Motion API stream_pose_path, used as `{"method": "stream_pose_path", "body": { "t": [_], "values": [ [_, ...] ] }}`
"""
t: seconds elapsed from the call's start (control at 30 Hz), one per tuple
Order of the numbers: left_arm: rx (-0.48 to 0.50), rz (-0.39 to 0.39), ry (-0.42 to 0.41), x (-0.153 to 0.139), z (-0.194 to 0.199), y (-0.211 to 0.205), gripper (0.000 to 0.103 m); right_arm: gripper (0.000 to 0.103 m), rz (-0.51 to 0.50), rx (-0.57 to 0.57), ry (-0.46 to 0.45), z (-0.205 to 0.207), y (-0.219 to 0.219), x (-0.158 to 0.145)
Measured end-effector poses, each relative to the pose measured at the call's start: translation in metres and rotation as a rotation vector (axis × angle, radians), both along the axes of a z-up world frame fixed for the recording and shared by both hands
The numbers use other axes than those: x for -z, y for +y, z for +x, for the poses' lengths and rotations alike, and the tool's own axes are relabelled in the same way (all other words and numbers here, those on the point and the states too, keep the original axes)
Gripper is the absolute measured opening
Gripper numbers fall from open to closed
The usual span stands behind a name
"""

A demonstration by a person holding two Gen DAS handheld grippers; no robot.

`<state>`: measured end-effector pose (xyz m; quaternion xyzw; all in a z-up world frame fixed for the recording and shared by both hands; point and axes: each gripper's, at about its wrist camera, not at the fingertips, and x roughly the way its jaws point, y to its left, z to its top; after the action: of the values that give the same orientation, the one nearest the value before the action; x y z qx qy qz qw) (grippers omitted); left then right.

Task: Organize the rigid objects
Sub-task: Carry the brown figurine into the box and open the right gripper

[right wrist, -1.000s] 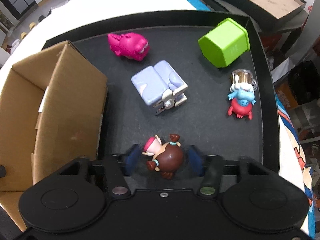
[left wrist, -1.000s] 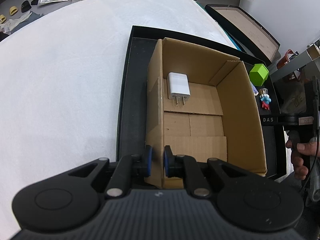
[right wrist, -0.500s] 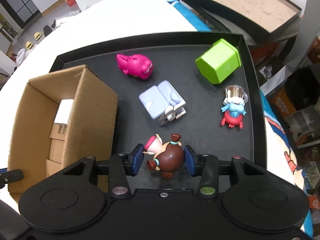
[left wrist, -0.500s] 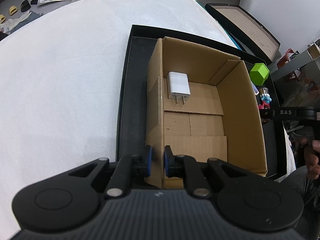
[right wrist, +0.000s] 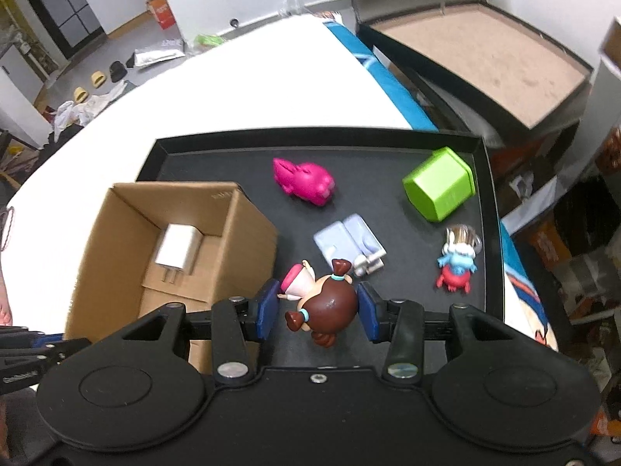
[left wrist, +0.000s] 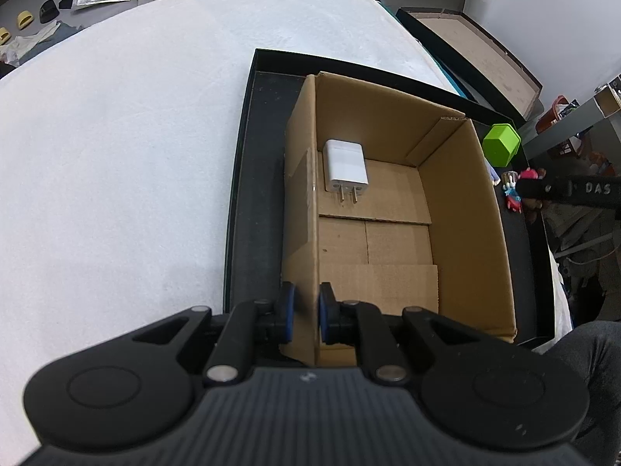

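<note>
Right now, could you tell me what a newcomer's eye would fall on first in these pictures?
The brown-haired doll gripped in the right gripper, above the black tray. Then the bright green cup lying on its side at the tray's far right corner, and the pink toy beside it. Left stands a cardboard box holding a white charger.

Black left gripper (left wrist: pixel 305 316), blue pads (silver screws), ribbed housing

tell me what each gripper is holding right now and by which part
The right gripper holds a brown-haired doll figure by the sides of its head. The left gripper is shut on the cardboard box, pinching its left wall near the front corner.
</note>
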<state>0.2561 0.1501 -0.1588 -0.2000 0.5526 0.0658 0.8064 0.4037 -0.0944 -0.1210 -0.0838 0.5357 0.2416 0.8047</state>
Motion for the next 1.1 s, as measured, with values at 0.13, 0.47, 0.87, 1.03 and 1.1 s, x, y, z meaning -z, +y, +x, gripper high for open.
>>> {"method": "stream_pose_path", "body": {
  "t": [0.13, 0.47, 0.87, 1.03, 1.1],
  "values": [
    [0.000, -0.004, -0.002, -0.001, 0.000, 0.000, 0.012, 0.043, 0.018, -0.020, -0.016, -0.001, 0.010, -0.011],
    [0.000, -0.021, -0.010, 0.000, -0.002, 0.004, 0.012, 0.043, 0.045, -0.090, -0.045, -0.007, 0.051, -0.029],
    [0.008, -0.030, -0.021, -0.001, -0.004, 0.007, 0.013, 0.043, 0.025, -0.142, -0.029, -0.014, 0.094, -0.014],
    [0.007, -0.035, -0.027, -0.002, -0.005, 0.007, 0.013, 0.043, 0.008, -0.154, -0.017, -0.013, 0.106, -0.004],
    [0.005, -0.037, -0.029, -0.002, -0.006, 0.008, 0.013, 0.043, -0.005, -0.160, -0.015, -0.013, 0.111, 0.000]
  ]
}}
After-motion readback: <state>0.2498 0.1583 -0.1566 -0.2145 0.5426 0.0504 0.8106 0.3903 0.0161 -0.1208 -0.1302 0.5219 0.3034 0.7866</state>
